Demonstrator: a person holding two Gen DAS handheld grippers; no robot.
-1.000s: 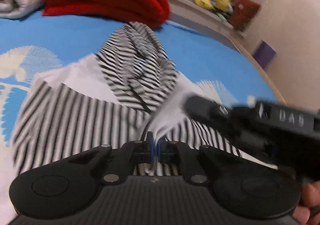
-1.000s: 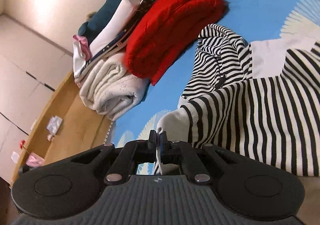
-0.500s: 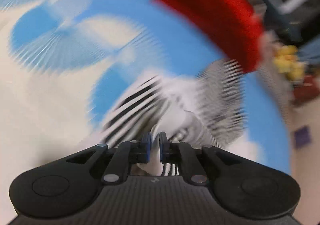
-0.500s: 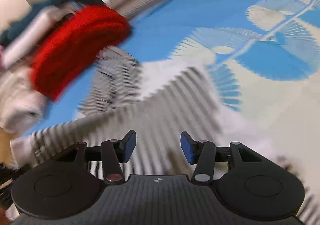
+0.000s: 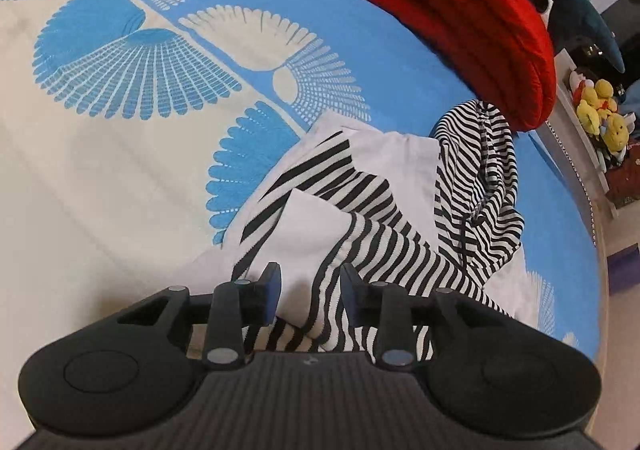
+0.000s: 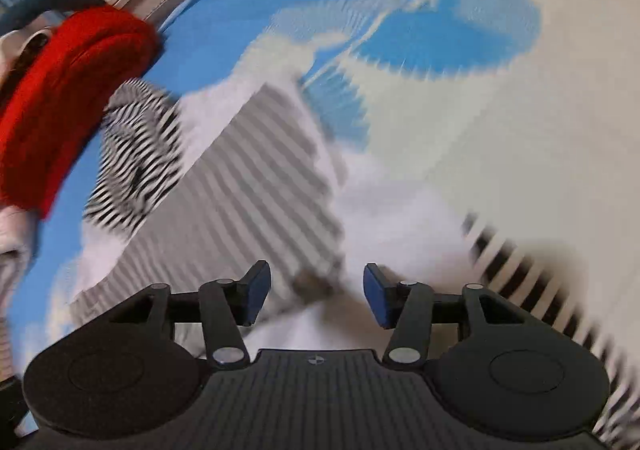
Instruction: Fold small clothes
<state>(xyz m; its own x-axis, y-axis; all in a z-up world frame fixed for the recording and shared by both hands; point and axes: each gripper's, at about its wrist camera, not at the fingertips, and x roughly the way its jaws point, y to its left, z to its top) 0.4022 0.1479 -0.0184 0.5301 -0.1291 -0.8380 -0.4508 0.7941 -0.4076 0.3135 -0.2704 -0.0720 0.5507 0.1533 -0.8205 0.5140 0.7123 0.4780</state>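
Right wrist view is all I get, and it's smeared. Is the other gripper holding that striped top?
Observer: No. The left gripper is open just above the striped top, jaws apart, gripping nothing.
Operator: Is the top folded at all?
Observer: Partly. Near the jaws a white flap lies doubled over the stripes.
Operator: And the finer-striped lump by the red thing?
Observer: That's the hood, crumpled, with a drawstring trailing down it. Its top reaches the edge of the red garment.
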